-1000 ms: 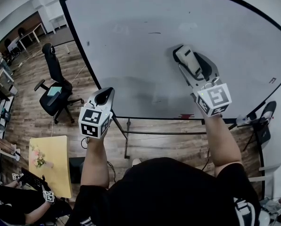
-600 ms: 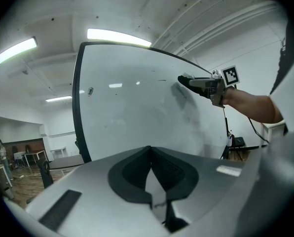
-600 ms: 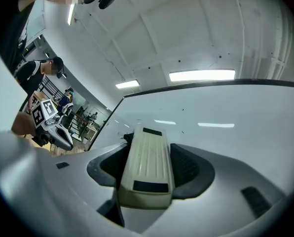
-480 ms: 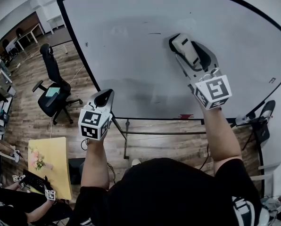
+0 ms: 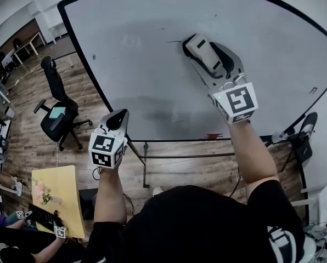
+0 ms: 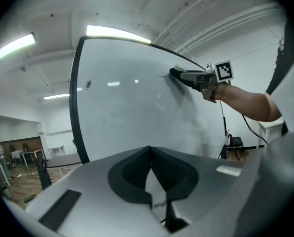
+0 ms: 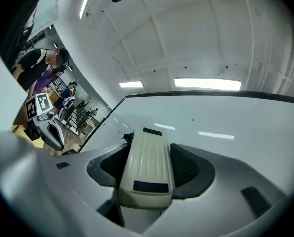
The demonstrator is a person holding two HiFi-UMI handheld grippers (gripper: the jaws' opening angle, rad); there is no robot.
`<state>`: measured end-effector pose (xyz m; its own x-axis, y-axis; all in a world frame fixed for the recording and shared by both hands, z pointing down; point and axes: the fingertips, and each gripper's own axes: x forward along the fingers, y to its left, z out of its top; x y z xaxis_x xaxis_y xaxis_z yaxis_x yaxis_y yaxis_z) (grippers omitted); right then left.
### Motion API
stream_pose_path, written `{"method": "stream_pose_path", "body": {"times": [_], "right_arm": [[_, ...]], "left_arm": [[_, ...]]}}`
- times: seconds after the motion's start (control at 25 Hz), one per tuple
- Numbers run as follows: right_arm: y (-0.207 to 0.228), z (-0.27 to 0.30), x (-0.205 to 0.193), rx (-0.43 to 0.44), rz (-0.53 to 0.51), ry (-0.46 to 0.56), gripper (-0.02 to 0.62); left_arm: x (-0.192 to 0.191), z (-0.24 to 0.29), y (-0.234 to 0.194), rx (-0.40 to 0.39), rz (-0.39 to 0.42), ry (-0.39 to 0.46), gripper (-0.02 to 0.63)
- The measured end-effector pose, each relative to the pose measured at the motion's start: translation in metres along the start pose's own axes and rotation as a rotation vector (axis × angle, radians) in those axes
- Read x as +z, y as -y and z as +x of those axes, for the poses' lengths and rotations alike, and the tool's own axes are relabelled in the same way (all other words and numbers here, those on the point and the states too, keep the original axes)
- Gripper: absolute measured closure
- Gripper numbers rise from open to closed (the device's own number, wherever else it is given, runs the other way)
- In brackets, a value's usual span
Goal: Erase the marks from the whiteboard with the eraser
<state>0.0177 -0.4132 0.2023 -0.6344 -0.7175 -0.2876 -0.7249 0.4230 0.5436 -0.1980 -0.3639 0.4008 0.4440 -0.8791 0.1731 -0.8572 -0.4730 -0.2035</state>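
One cream ribbed plastic eraser pinched in the right gripper, pressed to the large black-framed whiteboard beside a short dark mark, left gripper held low with jaws pressed together, black office chair left.

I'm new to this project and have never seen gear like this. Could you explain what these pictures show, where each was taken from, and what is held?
There is no robot: a person holds a two-jaw gripper in each hand. The head view looks down from the person's head; the other two come from cameras riding on the grippers, looking along their jaws. In front stands a whiteboard, almost clean, with a short dark mark. The right gripper is shut on a cream eraser, held at the board beside that mark. The left gripper is shut and empty, off the board. Each patterned cube is part of its gripper.
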Motion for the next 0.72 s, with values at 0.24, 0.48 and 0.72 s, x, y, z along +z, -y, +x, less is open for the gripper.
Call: {"method": "stream_pose_path", "body": {"times": [0.24,0.48,0.72], "right_arm": [[-0.008,0.010,-0.005,0.006,-0.052,-0.008,0.339],[-0.012,0.015,-0.007,0.002,-0.107,-0.013,0.339],[-0.016,0.021,-0.010,-0.007,-0.128,-0.003,0.341]], "left_arm": [[-0.005,0.000,-0.005,0.001,-0.008,-0.008,0.595],[-0.011,-0.001,-0.010,0.004,-0.005,-0.019,0.595],[-0.012,0.000,-0.012,0.002,-0.008,-0.021,0.595]]}}
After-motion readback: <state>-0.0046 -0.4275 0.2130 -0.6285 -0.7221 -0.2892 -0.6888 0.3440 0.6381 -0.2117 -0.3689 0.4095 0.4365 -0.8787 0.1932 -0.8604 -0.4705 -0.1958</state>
